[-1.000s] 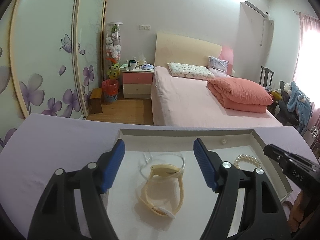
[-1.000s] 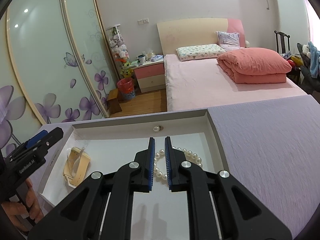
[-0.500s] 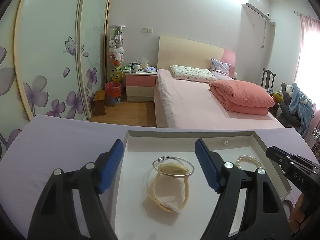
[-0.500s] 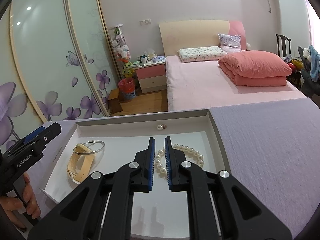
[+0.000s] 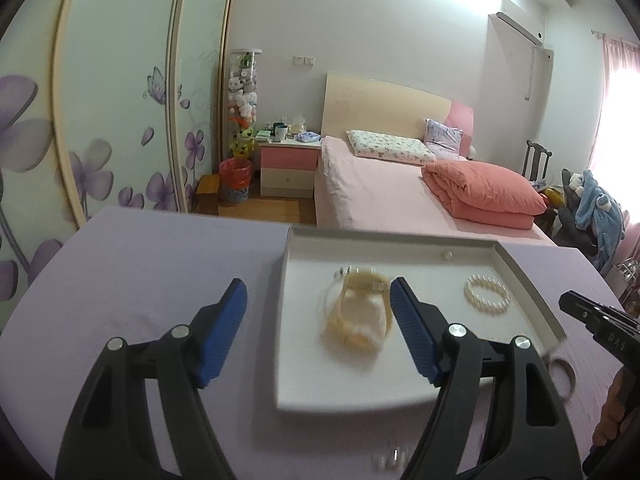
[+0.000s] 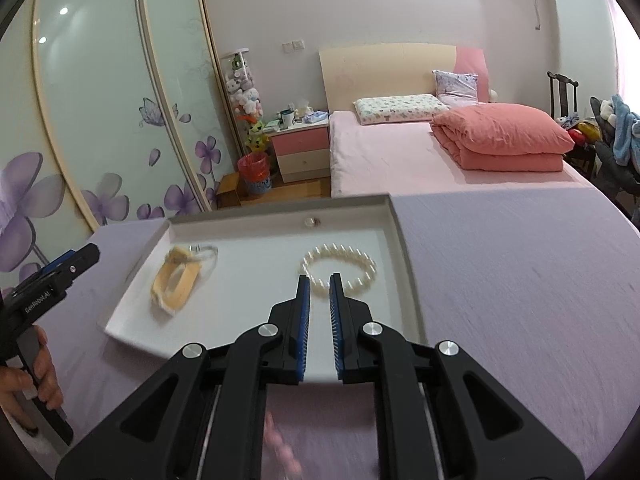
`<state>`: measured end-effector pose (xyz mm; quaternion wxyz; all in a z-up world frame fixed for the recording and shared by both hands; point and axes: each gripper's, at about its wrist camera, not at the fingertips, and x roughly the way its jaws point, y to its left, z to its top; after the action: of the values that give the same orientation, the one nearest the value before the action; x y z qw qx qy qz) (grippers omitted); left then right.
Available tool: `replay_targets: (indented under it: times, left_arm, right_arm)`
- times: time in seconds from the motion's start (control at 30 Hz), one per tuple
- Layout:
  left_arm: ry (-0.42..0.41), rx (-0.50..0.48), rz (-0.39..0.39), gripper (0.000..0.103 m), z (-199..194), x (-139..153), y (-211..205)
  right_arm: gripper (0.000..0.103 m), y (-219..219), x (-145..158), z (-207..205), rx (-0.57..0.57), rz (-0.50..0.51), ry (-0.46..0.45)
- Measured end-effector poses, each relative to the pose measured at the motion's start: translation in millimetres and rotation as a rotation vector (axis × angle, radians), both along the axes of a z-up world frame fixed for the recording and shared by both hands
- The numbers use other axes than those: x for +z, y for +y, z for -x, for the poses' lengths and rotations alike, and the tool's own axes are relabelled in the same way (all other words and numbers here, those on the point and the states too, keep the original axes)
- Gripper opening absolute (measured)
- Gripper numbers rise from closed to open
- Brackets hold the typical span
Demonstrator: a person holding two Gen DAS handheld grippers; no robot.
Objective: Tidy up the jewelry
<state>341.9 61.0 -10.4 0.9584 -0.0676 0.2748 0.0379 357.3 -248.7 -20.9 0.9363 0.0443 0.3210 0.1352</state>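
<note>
A white tray [image 5: 520,276] [image 6: 404,256] lies on the purple tablecloth. In it lie a cream watch [image 5: 360,316] [image 6: 176,280] with a thin silver bangle [image 5: 344,272] [image 6: 206,250], a pearl bracelet [image 5: 486,294] [image 6: 340,268] and a small pearl earring [image 5: 447,255] [image 6: 310,222]. My left gripper [image 5: 318,296] is open and empty, above the tray's left edge. My right gripper [image 6: 319,280] is nearly shut and empty, just short of the pearl bracelet.
A ring [image 5: 562,372] lies on the cloth right of the tray. A small blurred item [image 5: 390,460] lies on the cloth near the front. A pink blurred thing [image 6: 280,446] lies under my right gripper. A bed [image 6: 400,160] stands behind the table.
Both grippers have pulled back and up from the tray, so more of the cloth in front shows. The left one has shifted left. The jewelry in the tray has stayed put.
</note>
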Motion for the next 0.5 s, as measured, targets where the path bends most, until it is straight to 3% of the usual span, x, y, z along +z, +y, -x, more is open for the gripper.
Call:
replay_targets:
  times: [0.3, 0.5]
  left_arm:
    - [0.029, -0.004, -0.008, 0.076, 87, -16, 12]
    - [0.055, -0.011, -0.027, 0.078, 125, -31, 13]
  right_arm:
    - [0.011, -35, -23, 63, -0.037, 0.063, 0.071]
    - [0.011, -55, -41, 71, -0.087, 0.054, 0.135]
